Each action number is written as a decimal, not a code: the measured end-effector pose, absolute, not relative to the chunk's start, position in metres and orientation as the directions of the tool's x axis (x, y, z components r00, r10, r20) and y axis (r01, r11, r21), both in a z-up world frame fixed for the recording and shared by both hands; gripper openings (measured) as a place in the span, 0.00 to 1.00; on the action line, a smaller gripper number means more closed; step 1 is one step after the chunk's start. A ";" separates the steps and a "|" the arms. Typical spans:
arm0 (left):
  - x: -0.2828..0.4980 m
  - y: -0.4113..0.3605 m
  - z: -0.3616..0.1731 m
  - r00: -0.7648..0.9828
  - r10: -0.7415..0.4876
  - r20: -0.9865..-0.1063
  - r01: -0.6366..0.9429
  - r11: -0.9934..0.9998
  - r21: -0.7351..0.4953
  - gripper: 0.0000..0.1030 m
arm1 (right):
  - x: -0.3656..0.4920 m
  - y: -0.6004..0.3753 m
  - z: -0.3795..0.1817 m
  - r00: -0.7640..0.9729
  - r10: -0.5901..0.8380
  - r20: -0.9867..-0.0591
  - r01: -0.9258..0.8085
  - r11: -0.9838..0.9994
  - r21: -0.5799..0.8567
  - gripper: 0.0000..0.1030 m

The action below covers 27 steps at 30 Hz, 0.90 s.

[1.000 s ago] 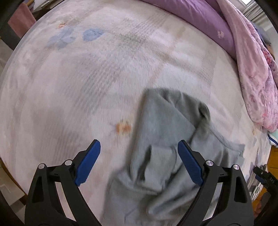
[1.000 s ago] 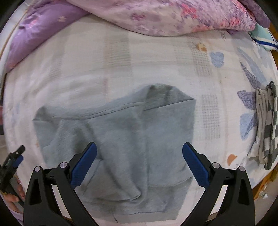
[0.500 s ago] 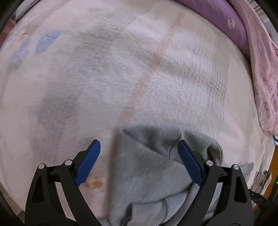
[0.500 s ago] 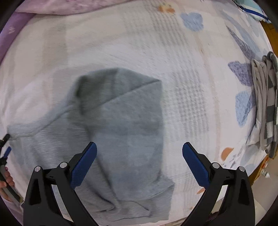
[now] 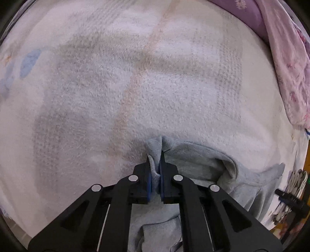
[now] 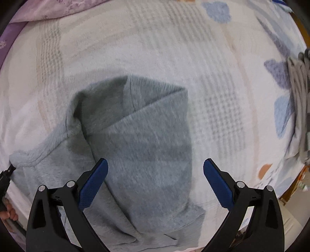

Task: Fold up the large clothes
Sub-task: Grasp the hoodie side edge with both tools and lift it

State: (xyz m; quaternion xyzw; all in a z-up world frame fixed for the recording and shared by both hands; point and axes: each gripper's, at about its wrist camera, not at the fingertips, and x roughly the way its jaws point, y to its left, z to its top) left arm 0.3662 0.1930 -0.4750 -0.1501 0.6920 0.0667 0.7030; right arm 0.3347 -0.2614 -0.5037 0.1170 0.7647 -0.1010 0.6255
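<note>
A grey sweatshirt [image 6: 147,139] lies crumpled on a fluffy pale blanket [image 5: 135,87]. In the left wrist view my left gripper [image 5: 155,164] points straight down, its jaws closing, and its blue pads pinch a raised corner of the grey sweatshirt [image 5: 203,164]. My right gripper [image 6: 155,174] hovers just above the garment's folded body, jaws wide apart, the cloth lying below and between the blue pads [image 6: 93,180] without being pressed. The left gripper's tip [image 6: 7,172] shows at the left edge of the right wrist view, at the garment's far corner.
A purple pillow [image 5: 250,17] and a pink floral quilt [image 5: 286,64] lie along the blanket's far right side. A folded grey-and-white striped garment [image 6: 300,81] sits at the right edge of the bed. A hand [image 6: 7,211] shows at the lower left.
My left gripper came down onto the sweatshirt's corner and its jaws went from wide apart to pinched on the cloth. The right gripper sank closer to the garment, still open.
</note>
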 end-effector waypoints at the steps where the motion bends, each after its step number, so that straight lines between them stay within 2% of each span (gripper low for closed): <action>1: 0.365 0.193 -0.472 0.043 -0.113 -0.993 -0.301 0.946 -0.121 0.05 | 0.338 -0.263 -0.498 -0.164 0.051 -0.985 0.304 0.953 -0.002 0.92; 4: 0.359 0.194 -0.462 0.075 -0.128 -0.989 -0.307 0.941 -0.145 0.06 | 0.351 -0.270 -0.485 -0.105 0.019 -0.994 0.270 0.963 -0.010 0.92; 8: 0.350 0.208 -0.446 0.112 -0.151 -0.982 -0.316 0.932 -0.180 0.06 | 0.372 -0.286 -0.495 -0.166 -0.071 -0.984 0.232 0.967 -0.109 0.92; 11: 0.345 0.211 -0.436 0.130 -0.119 -0.984 -0.334 0.929 -0.156 0.06 | 0.386 -0.290 -0.508 -0.146 -0.003 -0.989 0.195 0.980 -0.032 0.92; 14: 0.338 0.211 -0.420 0.153 -0.096 -0.984 -0.339 0.930 -0.143 0.06 | 0.398 -0.285 -0.533 -0.200 0.020 -0.980 0.159 0.987 -0.012 0.92; 16: 0.330 0.203 -0.412 0.163 -0.082 -0.983 -0.327 0.936 -0.133 0.06 | 0.393 -0.280 -0.548 -0.242 0.161 -0.957 0.179 0.977 0.120 0.92; 18: 0.327 0.197 -0.405 0.165 -0.061 -0.984 -0.303 0.947 -0.110 0.06 | 0.383 -0.268 -0.552 -0.253 0.133 -0.958 0.102 0.989 0.110 0.91; 21: 0.319 0.189 -0.402 0.175 -0.049 -0.983 -0.303 0.948 -0.101 0.06 | 0.373 -0.264 -0.544 -0.221 0.143 -0.965 0.079 0.989 0.128 0.69; 22: 0.318 0.188 -0.400 0.177 -0.047 -0.983 -0.301 0.948 -0.099 0.06 | 0.368 -0.268 -0.539 -0.208 0.162 -0.965 0.102 0.984 0.143 0.53; 23: 0.317 0.186 -0.401 0.178 -0.040 -0.983 -0.298 0.950 -0.092 0.06 | 0.367 -0.274 -0.536 -0.202 0.182 -0.962 0.126 0.979 0.158 0.31; 25: 0.314 0.181 -0.398 0.185 -0.019 -0.982 -0.286 0.956 -0.072 0.06 | 0.365 -0.288 -0.533 -0.197 0.276 -0.941 0.214 0.949 0.234 0.17; 27: 0.310 0.179 -0.395 0.187 0.000 -0.982 -0.278 0.959 -0.053 0.06 | 0.361 -0.297 -0.527 -0.172 0.309 -0.935 0.273 0.927 0.256 0.14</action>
